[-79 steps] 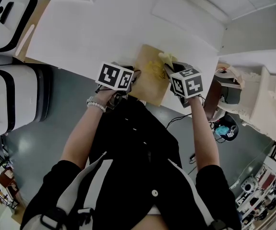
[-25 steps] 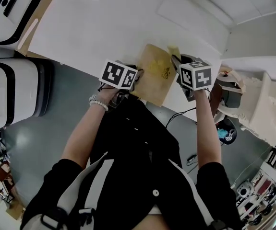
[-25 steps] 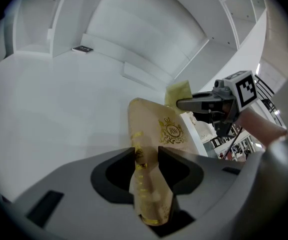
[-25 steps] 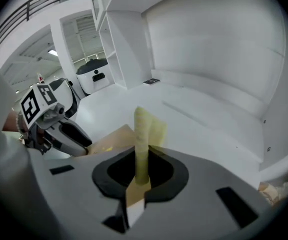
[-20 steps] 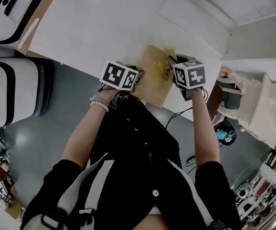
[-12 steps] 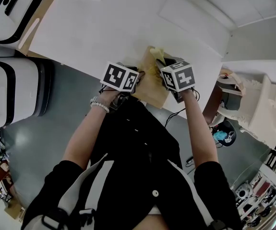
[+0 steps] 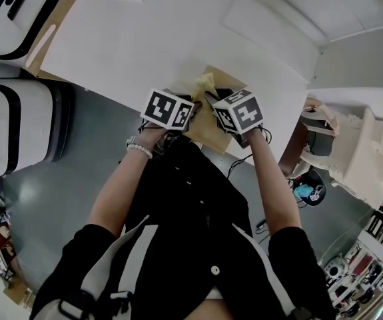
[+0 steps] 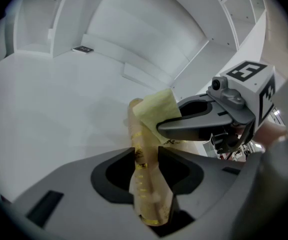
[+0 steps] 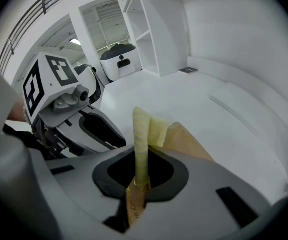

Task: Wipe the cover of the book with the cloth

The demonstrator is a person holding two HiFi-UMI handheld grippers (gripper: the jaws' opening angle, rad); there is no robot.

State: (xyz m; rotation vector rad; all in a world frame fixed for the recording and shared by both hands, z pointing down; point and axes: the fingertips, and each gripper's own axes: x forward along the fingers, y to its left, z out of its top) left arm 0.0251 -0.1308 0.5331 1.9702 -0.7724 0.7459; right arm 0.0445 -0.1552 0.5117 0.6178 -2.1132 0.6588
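1. Head view, step: judged as the wipe itself, mid-stroke and not finished. The book (image 7: 203, 124) lies at the near edge of the table (image 7: 131, 39) with both grippers on it.
2. Next move, judged: the cloth sits over the left part of the cover and bare cover shows to its right. So the stroke likely has to run rightward, with the cloth pressed down and dragged flat. The book needs pinning meanwhile, since it lies close to the table edge and could slide off.
3. Left gripper (image 8: 146, 161): its jaws are clamped on the book's left edge. The tan edge with gold print stands between the pads, and both pads touch it. The jaws are only as far apart as the book is thick. It acts as the anchor, not the wiper.
4. Cloth (image 9: 141, 134): yellow and folded. One fold stands up past the jaw tips and a loose flap lies beside it over the cover's corner. Whether it lies flat on the cover under the tips cannot be told.
5. Right gripper (image 9: 139, 176): its jaws are nearly together and pinch the cloth fold between the pads. A tan printed strip shows low between the jaws, and what it is stays unclear. The gripper sits just beside the left gripper, angled down at the cover.
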